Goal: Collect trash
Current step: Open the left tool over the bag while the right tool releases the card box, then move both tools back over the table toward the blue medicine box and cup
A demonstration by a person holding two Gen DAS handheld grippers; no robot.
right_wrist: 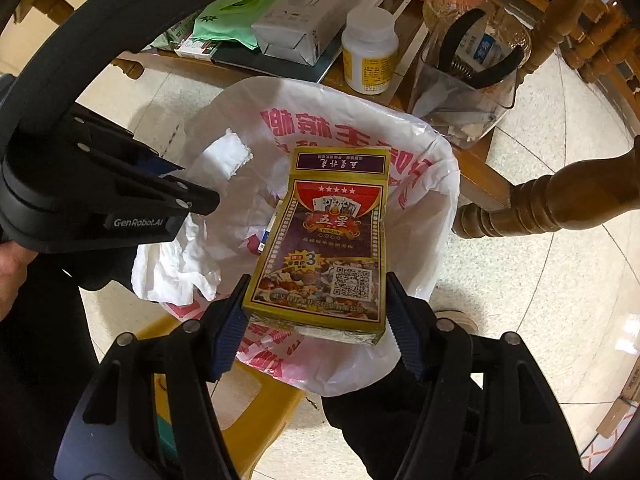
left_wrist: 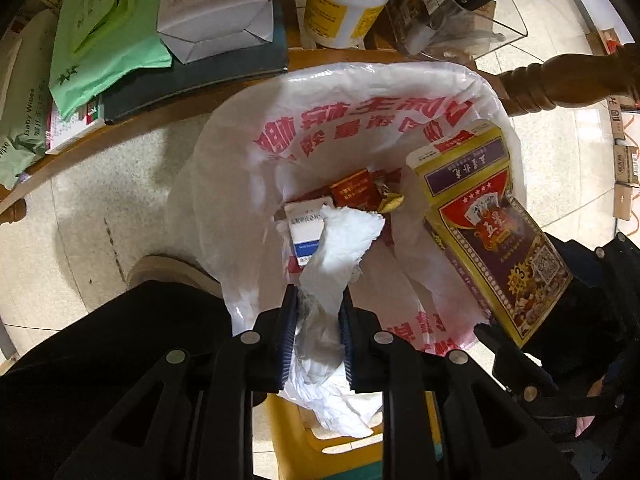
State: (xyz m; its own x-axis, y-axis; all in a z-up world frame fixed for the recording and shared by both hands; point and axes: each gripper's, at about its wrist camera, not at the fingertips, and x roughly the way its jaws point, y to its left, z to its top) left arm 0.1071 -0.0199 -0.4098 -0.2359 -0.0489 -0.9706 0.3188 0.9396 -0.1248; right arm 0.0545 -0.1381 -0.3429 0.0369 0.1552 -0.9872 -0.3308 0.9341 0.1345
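A trash bin lined with a white plastic bag [left_wrist: 224, 184] printed in red sits on the floor; it also shows in the right wrist view [right_wrist: 436, 184]. My left gripper [left_wrist: 318, 312] is shut on a crumpled white tissue [left_wrist: 336, 248] and holds it over the bin's near rim. My right gripper [right_wrist: 316, 316] is shut on a yellow and red playing-card box [right_wrist: 332, 240], held over the bin's mouth; the box also shows in the left wrist view [left_wrist: 492, 232]. Inside the bin lie a red packet [left_wrist: 352, 192] and a white and blue carton [left_wrist: 304, 232].
A low wooden table [left_wrist: 160, 120] behind the bin holds a green bag [left_wrist: 104, 36], a white box [left_wrist: 216, 8], a white bottle [left_wrist: 344, 4] and a clear container with pliers [right_wrist: 468, 80]. A turned wooden leg [right_wrist: 540, 204] stands right. A yellow stool [right_wrist: 256, 408] is below.
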